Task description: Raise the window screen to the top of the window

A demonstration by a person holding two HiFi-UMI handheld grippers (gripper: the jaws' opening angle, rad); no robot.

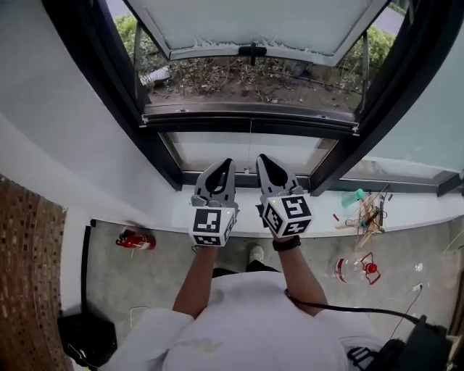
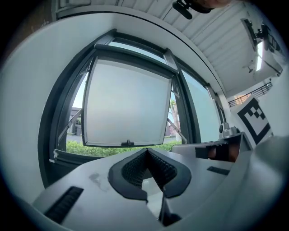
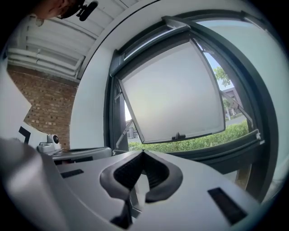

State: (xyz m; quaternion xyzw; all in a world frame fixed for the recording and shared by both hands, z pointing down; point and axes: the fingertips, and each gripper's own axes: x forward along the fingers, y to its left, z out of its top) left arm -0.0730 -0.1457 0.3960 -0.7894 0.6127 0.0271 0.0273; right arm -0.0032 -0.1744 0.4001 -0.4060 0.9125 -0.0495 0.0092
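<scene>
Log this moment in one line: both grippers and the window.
left gripper: shut, empty | right gripper: shut, empty | window sash: swung open outward | contact: none

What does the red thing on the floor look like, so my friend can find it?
Find the open window, then look down at the grey floor below its white ledge. On the left side, near the wall, lies a small canister. It is red all over, unlike the clear bottle with a red top on the right.

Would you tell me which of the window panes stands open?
The middle sash, pushed outward with a black handle on its lower edge; the pane to its right sits shut.
</scene>
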